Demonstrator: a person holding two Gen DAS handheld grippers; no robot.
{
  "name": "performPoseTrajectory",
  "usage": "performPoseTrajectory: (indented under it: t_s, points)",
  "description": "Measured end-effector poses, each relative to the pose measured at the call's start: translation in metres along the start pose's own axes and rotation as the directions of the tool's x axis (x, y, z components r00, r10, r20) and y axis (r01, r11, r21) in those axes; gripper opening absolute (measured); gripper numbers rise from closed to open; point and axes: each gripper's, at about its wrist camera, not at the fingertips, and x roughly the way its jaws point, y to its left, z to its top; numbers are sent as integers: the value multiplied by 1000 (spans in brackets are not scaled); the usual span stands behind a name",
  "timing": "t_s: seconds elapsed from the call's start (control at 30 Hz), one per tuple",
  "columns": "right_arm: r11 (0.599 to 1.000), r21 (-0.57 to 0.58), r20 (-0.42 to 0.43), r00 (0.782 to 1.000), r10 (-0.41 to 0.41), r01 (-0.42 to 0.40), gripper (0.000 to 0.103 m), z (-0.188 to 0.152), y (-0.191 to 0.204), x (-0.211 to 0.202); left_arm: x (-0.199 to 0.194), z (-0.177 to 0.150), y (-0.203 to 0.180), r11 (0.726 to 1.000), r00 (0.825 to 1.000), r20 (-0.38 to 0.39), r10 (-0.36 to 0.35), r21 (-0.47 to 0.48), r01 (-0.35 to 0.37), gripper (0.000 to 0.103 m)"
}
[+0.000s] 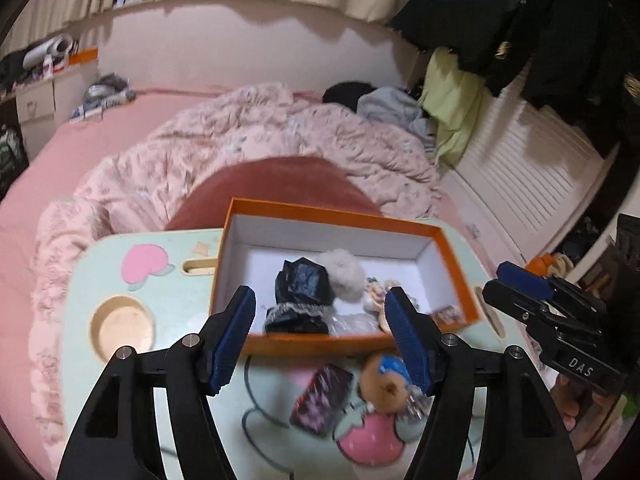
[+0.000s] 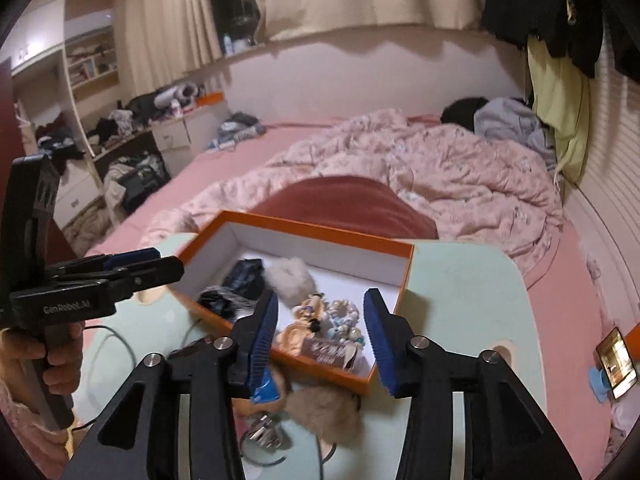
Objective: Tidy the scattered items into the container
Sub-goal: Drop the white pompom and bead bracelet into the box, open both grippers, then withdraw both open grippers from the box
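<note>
An orange box (image 1: pixel 344 214) with a white inside stands on a pale green lap table (image 1: pixel 168 292). It holds a black bag (image 1: pixel 302 284), a white pompom (image 1: pixel 342 268), small figures and a bead bracelet (image 2: pixel 344 314). A dark patterned pack (image 1: pixel 322 398) and a brown plush keychain (image 1: pixel 386 384) lie on the table in front of the box. My left gripper (image 1: pixel 320 340) is open and empty above the box's near wall. My right gripper (image 2: pixel 326 344) is open and empty above the box's near corner, over the plush keychain (image 2: pixel 324 406).
The table (image 2: pixel 460 280) sits on a bed with a crumpled pink quilt (image 1: pixel 256 132) and a dark red cushion (image 2: pixel 344 200). A thin cable (image 2: pixel 116 336) runs across the table. A round cup hole (image 1: pixel 122 324) is at the table's left. Slatted wall and hanging clothes are at the right.
</note>
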Motion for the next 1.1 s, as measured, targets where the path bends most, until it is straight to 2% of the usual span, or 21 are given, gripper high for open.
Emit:
performPoseTrajectory:
  t_s: [0.03,0.1,0.2,0.3,0.43,0.47,0.53,0.57,0.6,1.1]
  points:
    - [1000,-9,4,1000,-7,7,64,-6,5,-7,-11,-8,-4,1000,1000,9,8,20,-8,77]
    - [999,-36,-2,1000,-18,18,73,-24,13,-18,-26,-26,-11,998,1000,20,21,61,-23,82]
    - [993,-99,-68,996,-65,58,73,-65,24,-16,-37,-65,-16,994,999,11,40,104,-41,82]
    - [985,-140,-139,982,-125,105,73,-97,28,-3,-27,-99,-12,993,997,-40,73,91,-69,82]
    - [991,-101,-212,971,-106,86,73,-116,23,15,3,-129,-4,991,983,-139,122,70,-113,82]
    - [993,-82,-229,968,-105,89,73,-119,20,21,11,-133,-1,990,976,-173,136,61,-127,82]
    - [987,-84,-234,961,-151,135,82,-126,18,29,17,-138,-1,979,969,-153,195,94,-182,88]
    - [982,-89,-224,957,-184,168,100,-130,18,30,20,-139,-3,972,963,-151,224,113,-209,91]
    - [984,-70,-230,958,-174,162,103,-133,16,31,23,-139,-3,972,962,-159,222,112,-206,101]
    - [986,-70,-222,961,-163,151,103,-133,13,29,25,-141,-1,972,963,-150,224,112,-208,103]
